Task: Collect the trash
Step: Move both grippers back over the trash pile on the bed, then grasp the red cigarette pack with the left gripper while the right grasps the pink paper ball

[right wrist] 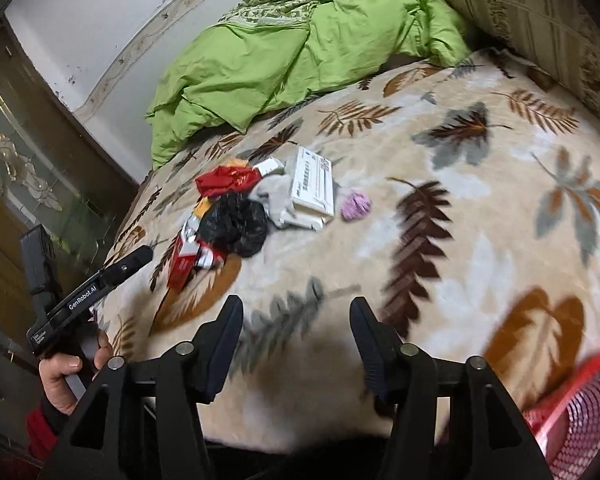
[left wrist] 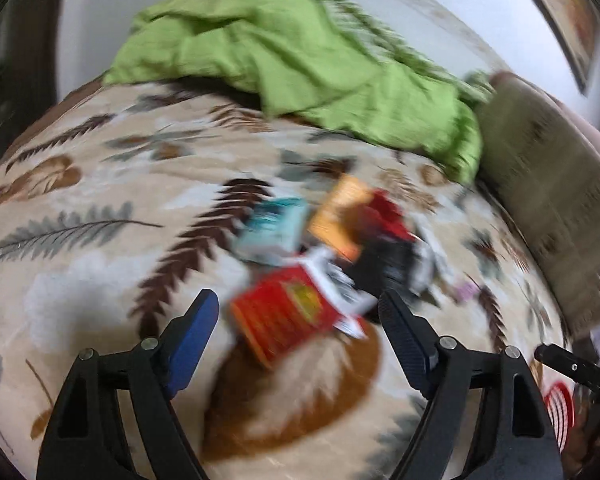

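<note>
A pile of trash lies on the leaf-patterned bed blanket (right wrist: 460,220). It holds a black plastic bag (right wrist: 236,222), a red box (right wrist: 182,260), a red wrapper (right wrist: 226,180), a white box (right wrist: 312,184) and a purple crumpled scrap (right wrist: 355,204). The left wrist view is blurred. There my left gripper (left wrist: 298,300) stands open just short of the red box (left wrist: 284,316), with a teal box (left wrist: 274,228) and an orange packet (left wrist: 340,216) beyond. My right gripper (right wrist: 297,308) is open over bare blanket, well short of the pile.
A rumpled green quilt (right wrist: 284,52) lies at the back by the wall, with a patterned pillow (right wrist: 532,12) to its right. A red mesh basket (right wrist: 580,412) is at the bed's near edge. A glass-fronted wooden cabinet (right wrist: 28,168) stands left. A hand (right wrist: 60,376) holds the left tool.
</note>
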A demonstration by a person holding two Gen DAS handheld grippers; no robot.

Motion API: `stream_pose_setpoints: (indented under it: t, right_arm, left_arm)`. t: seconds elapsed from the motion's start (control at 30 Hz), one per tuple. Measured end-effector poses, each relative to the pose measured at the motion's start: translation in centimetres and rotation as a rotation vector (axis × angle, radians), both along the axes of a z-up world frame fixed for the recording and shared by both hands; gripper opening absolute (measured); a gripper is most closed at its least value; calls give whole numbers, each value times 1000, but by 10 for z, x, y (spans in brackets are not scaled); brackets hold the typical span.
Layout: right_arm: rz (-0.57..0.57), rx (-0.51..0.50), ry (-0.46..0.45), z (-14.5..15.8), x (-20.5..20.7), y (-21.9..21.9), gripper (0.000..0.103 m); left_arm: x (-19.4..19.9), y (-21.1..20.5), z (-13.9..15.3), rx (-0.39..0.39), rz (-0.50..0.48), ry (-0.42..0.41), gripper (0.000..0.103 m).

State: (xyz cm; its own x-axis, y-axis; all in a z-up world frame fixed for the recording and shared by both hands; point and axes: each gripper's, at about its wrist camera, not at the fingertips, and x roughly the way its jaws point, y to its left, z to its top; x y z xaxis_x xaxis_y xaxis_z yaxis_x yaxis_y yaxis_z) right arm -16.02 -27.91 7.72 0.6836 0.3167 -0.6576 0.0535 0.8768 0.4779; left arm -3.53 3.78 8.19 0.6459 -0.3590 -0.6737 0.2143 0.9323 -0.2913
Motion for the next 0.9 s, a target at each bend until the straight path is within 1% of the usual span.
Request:
stream_pose_setpoints:
  t: [0.03,0.13,0.17,0.2,0.27,0.33,0.4,0.43,0.53,0.63,0.7,0.77,0.83,0.9]
  right_arm:
    - [-10,3,0,-2,8,-2,59]
    - [-45,5,22,-9,32,-10,59]
    - [-58,16,34,-12,38,-13,59]
    - [-66,35,44,-15,42,-16,59]
    - [-80,75,60,-21,45,-18,59]
    - [-78,88,75,-26,46,-15,59]
    - [-89,93,59,-24,44,-17,59]
    - [-95,99,51,-24,42,-19,59]
    - [-119,120,51,-26,38,-25,59]
    - [-114,127,42,-25,36,-26,59]
    - [-113,118,35,-23,35,-25,59]
    - [-105,107,33,-22,36,-22,59]
    - [-105,93,36,-22,37,-20,59]
    - [-103,88,32,-22,36,-20,59]
  left_arm:
    - [9,5,-4,-19,22,12,81]
    - [31,14,-16,-78,37,42,81]
    - [36,15,-18,-86,38,47,81]
    - [46,16,-20,-118,23,52,81]
    - [55,16,-26,-154,0,79,81]
    - [62,11,-35,-205,-64,142,81]
    - [60,5,-44,-217,-126,208,81]
    - [55,1,-45,-201,-157,226,81]
    - [31,-5,-43,-186,-223,244,81]
    - [10,-15,-36,-120,-265,219,82]
    - [2,-23,-33,-59,-258,192,82]
    - [3,-31,-33,7,-233,168,82]
    - [5,-36,-37,44,-226,169,82]
    - [7,-42,-43,104,-207,173,82]
